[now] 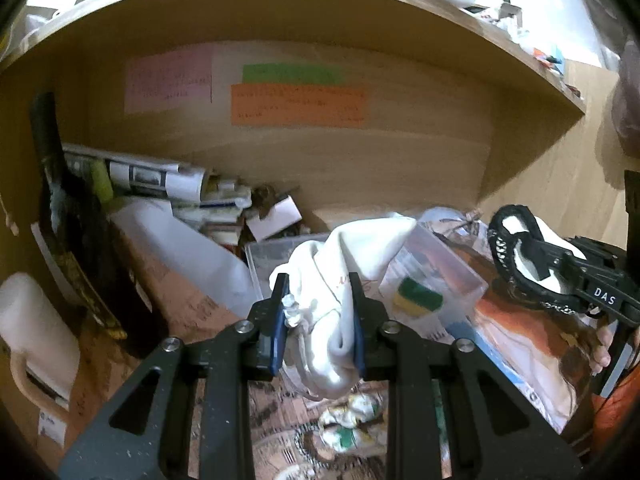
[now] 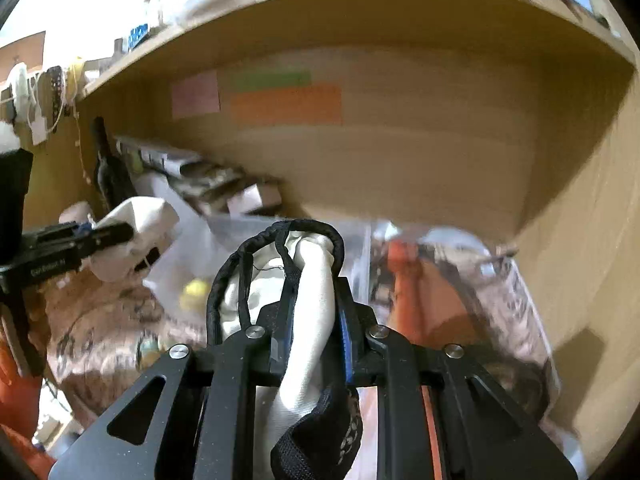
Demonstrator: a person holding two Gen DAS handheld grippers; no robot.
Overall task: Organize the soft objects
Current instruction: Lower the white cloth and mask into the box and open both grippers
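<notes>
The white cloth (image 1: 340, 276), bunched and floppy so likely light and best pinched at a thick fold, was held up over the cluttered counter by the clenched left claw (image 1: 318, 316), while a black-trimmed white piece (image 2: 308, 280) was gripped in the right claw (image 2: 316, 320).

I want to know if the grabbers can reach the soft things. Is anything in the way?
No. The left hand-held gripper already pinches the white cloth, and the right hand-held gripper pinches the black-trimmed white cloth. Where they belong is not shown, so I cannot tell what blocks that.
</notes>
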